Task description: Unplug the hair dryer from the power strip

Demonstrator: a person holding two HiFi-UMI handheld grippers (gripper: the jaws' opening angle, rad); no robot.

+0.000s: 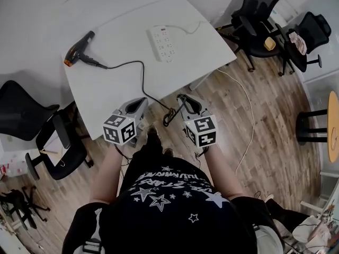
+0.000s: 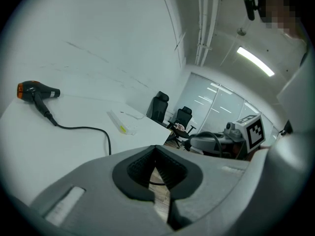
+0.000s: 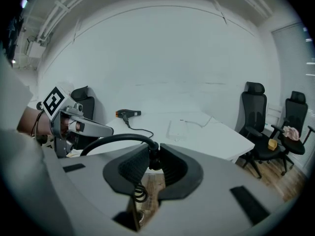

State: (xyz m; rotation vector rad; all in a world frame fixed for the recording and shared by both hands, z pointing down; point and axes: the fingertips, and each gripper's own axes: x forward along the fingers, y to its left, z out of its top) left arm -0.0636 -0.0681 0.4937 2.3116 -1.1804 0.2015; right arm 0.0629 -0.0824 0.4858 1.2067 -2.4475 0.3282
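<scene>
The black hair dryer [image 1: 78, 50] with its orange nozzle lies at the far left of the white table [image 1: 116, 97]. Its black cord [image 1: 139, 67] snakes over the table, drops off the near edge and ends in my right gripper [image 1: 183, 99], which is shut on the cord's plug end [image 3: 150, 157]. A coil of cord [image 1: 169, 117] dangles below it. On the table's far right lies the white power strip [image 1: 163, 43], with nothing plugged into it. My left gripper [image 1: 141, 103] is beside the right one, off the near edge, shut and holding nothing [image 2: 158, 170].
Black office chairs stand at the far right [image 1: 257, 23] and at the left [image 1: 32, 118] of the table. The strip's white lead [image 1: 248, 107] trails over the wooden floor. The person's legs are directly below the grippers.
</scene>
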